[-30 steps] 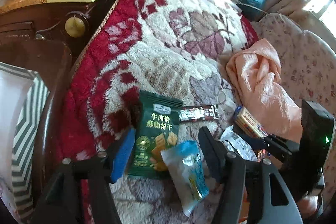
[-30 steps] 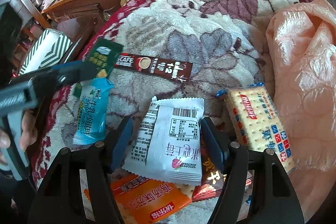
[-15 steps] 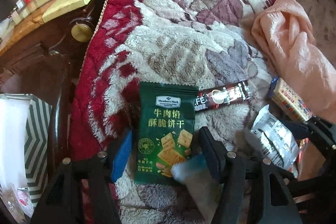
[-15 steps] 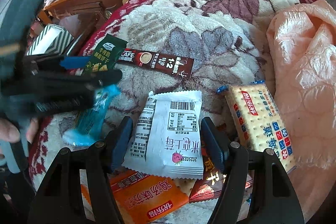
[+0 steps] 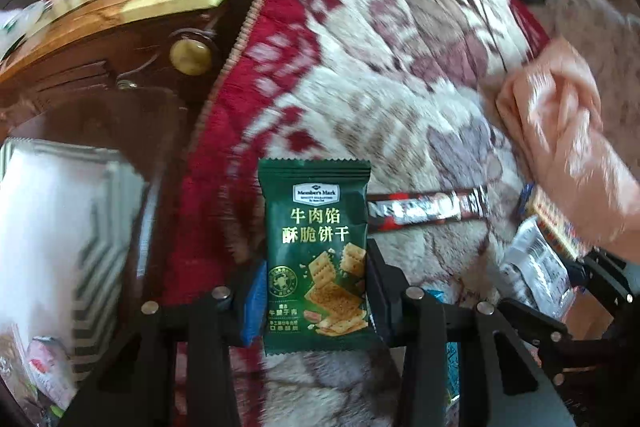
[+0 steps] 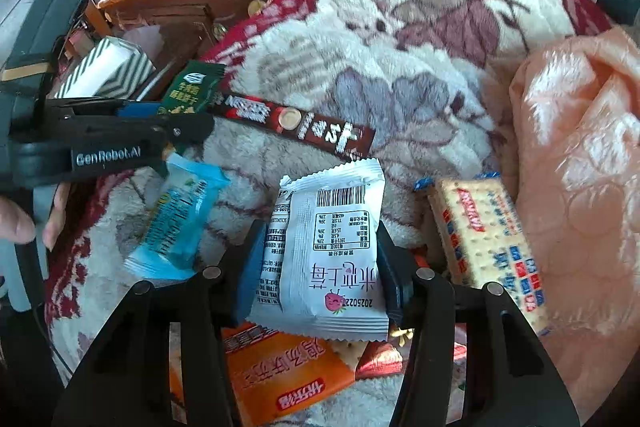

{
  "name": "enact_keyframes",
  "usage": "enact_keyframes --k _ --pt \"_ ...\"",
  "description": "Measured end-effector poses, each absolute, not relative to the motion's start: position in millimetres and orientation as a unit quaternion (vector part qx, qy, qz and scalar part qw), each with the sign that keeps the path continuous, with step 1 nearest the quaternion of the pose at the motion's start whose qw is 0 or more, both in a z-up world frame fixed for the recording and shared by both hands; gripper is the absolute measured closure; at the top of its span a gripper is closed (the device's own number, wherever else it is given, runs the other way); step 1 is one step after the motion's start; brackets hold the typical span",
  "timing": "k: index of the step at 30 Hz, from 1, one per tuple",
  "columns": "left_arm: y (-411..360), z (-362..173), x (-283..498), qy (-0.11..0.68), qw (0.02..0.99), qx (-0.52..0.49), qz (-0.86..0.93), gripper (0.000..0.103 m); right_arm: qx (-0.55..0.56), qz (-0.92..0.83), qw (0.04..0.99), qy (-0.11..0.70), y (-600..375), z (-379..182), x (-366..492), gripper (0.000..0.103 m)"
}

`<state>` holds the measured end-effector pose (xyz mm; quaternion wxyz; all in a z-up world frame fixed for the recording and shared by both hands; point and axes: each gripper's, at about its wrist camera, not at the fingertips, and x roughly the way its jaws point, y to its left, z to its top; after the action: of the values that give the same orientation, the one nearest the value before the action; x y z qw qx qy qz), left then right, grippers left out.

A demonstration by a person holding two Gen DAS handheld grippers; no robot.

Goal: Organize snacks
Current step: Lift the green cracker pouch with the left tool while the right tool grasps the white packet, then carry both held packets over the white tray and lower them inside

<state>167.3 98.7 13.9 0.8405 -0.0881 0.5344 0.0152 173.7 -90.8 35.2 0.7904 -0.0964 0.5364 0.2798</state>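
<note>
In the left wrist view a green cracker packet (image 5: pixel 316 251) stands upright between the pads of my left gripper (image 5: pixel 316 293); the jaws are closing and press its sides. The same gripper (image 6: pixel 172 119) shows at the left of the right wrist view, green packet (image 6: pixel 192 87) in it. My right gripper (image 6: pixel 320 271) is closing on a white strawberry packet (image 6: pixel 332 247), its pads against both edges. A brown coffee stick (image 6: pixel 296 123), a light blue packet (image 6: pixel 176 219), a cracker pack (image 6: pixel 484 239) and an orange packet (image 6: pixel 280 367) lie on the floral blanket (image 6: pixel 400 39).
A pink plastic bag (image 6: pixel 580 167) lies crumpled at the right. A green-striped white box (image 5: pixel 60 227) sits low at the left, beside a dark wooden cabinet (image 5: pixel 100 67) with a glass top. A hand (image 6: pixel 24 223) grips the left tool.
Both pairs of jaws have narrowed onto their packets. The left view tilted up, and the green packet now sits squarely between the pads; the light blue packet has dropped out of that view.
</note>
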Motion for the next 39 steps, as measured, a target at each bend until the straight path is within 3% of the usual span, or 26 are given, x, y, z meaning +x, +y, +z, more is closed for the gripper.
enact_keyframes --k 12,39 --pt "119 57 119 0.492 0.864 -0.096 0.037 0.057 -0.056 0.296 0.807 0.507 -88 79 148 0.052" --pt "145 87 0 0.437 0.890 -0.073 0.109 0.057 -0.065 0.355 0.790 0.496 -15 93 66 0.052"
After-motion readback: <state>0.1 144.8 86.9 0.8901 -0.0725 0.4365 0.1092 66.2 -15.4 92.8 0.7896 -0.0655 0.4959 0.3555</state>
